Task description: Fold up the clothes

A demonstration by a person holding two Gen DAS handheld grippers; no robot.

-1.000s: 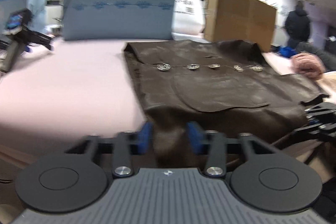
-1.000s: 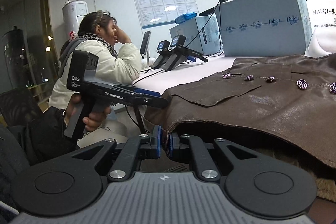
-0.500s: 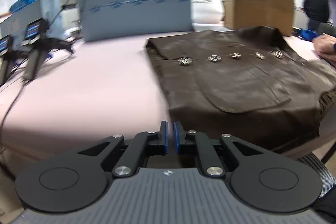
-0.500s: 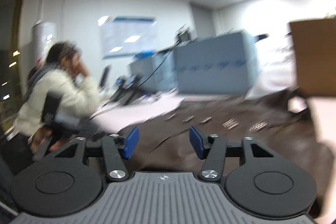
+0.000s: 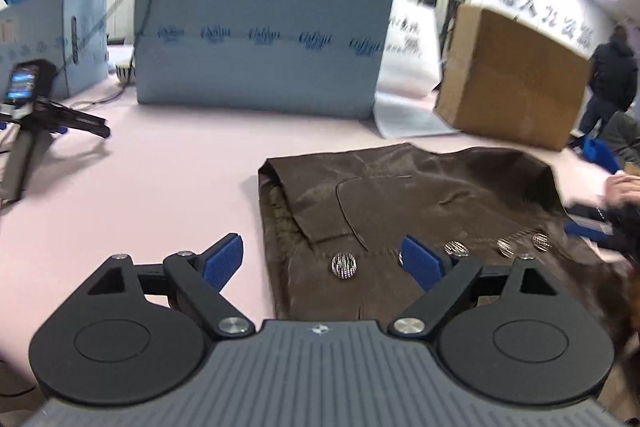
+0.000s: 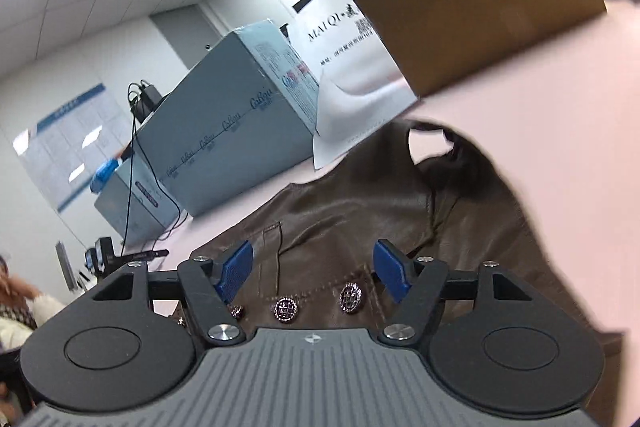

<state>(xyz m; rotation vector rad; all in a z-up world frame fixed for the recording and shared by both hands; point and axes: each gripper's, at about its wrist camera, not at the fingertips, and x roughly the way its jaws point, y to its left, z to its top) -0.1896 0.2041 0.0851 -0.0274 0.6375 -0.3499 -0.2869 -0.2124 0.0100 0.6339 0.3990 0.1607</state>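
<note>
on the far left of the left wrist view a spare handheld gripper with a lit screen stands on the pink table, in front of a small blue-grey box. a large blue-grey box with a row of blue logos stands further right at the back of the table, then a white printed sheet leaning beside it, then a brown cardboard box. a person in dark clothes stands behind that box

the brown jacket lies on the table, right of centre, folded over so a pocket faces up, with a row of round metal buttons along its near part. the left gripper hangs over the jacket's near left edge; its blue pads have just been spreading and stand wide apart with nothing pinched between them. at the far right edge a hand shows beside the cloth, blurred

in the right wrist view, tilted, the same boxes sit at left and centre, and the jacket fills the lower middle. the right gripper is over the button row; its pads have also just been parting and stand apart, holding no cloth
</note>
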